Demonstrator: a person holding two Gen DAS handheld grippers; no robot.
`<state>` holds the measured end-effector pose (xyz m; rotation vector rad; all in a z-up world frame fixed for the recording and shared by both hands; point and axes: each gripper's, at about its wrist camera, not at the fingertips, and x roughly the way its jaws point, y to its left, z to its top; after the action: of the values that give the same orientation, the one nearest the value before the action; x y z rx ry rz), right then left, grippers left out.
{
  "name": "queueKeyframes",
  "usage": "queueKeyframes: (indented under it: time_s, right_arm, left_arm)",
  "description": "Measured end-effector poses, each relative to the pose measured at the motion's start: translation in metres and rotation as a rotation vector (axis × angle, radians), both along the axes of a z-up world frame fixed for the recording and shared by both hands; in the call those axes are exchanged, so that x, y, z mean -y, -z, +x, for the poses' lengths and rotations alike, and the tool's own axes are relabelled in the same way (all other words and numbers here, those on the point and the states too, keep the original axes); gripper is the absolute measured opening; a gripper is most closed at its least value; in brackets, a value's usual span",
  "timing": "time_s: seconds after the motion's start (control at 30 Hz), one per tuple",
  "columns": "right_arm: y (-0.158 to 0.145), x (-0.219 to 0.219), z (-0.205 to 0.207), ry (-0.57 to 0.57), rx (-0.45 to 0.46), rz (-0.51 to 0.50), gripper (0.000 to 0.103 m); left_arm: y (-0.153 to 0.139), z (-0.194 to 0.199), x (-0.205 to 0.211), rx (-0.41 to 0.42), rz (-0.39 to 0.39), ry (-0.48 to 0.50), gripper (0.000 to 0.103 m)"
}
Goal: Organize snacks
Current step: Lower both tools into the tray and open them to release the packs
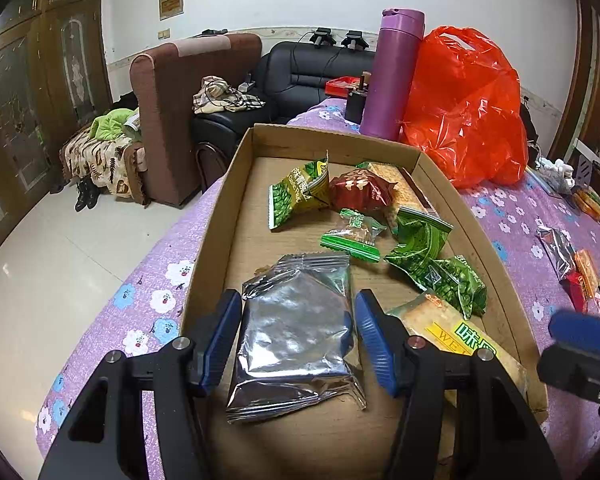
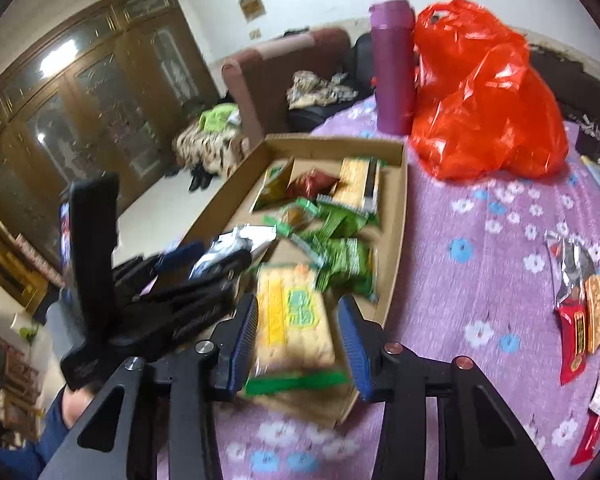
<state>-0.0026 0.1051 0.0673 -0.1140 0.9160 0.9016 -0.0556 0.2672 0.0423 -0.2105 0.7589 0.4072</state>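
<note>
A shallow cardboard box lies on the purple flowered bed cover and holds several snack packs. In the left wrist view my left gripper is open, with its blue fingers on either side of a silver foil pack on the box floor. I cannot tell if the pads touch it. Green packs, a red pack and a yellow cracker pack lie beyond and to the right. In the blurred right wrist view my right gripper is open over the yellow cracker pack at the box's near end. The left gripper shows there too.
A purple flask and an orange plastic bag stand behind the box. More loose snacks lie on the cover to the right. Armchairs, a sofa and the tiled floor are off the bed's left edge.
</note>
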Motion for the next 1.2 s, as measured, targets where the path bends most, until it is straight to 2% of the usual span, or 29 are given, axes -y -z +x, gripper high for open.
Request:
queueKeyframes:
  time_s: [0.13,0.23,0.33,0.4,0.6,1.0,1.07,1.13,1.2]
  right_arm:
    - [0.015,-0.001,0.002,-0.017,-0.105,-0.029,0.021]
    - [0.027,-0.006,0.002,-0.02,-0.133,-0.056,0.02]
    - [0.04,-0.013,0.005,-0.029,-0.164,-0.041,0.02]
    - [0.045,-0.016,0.004,-0.034,-0.15,-0.014,0.02]
    - [0.038,-0.011,0.001,-0.031,-0.116,0.023,0.02]
    - [0.035,-0.003,0.003,-0.008,-0.122,0.039,0.021]
    - [0.034,-0.002,0.003,-0.006,-0.121,0.042,0.023]
    - [0.033,-0.001,0.003,-0.003,-0.118,0.044,0.031]
    - [0.032,0.0,0.002,0.002,-0.108,0.044,0.035]
  left_arm:
    - [0.0,0.0,0.0,-0.001,0.001,0.002,0.059]
    - [0.0,0.0,0.0,0.0,0.001,0.002,0.059]
    - [0.0,-0.002,-0.001,-0.002,0.001,0.0,0.059]
    - [0.001,-0.001,0.0,-0.005,0.003,0.001,0.059]
    - [0.004,-0.002,0.0,-0.02,0.01,-0.001,0.061]
    - [0.004,-0.003,0.002,-0.032,0.022,-0.007,0.064]
    - [0.004,-0.004,0.002,-0.032,0.022,-0.009,0.064]
    - [0.004,-0.004,0.001,-0.034,0.024,-0.013,0.064]
    - [0.004,-0.006,0.001,-0.034,0.027,-0.017,0.064]
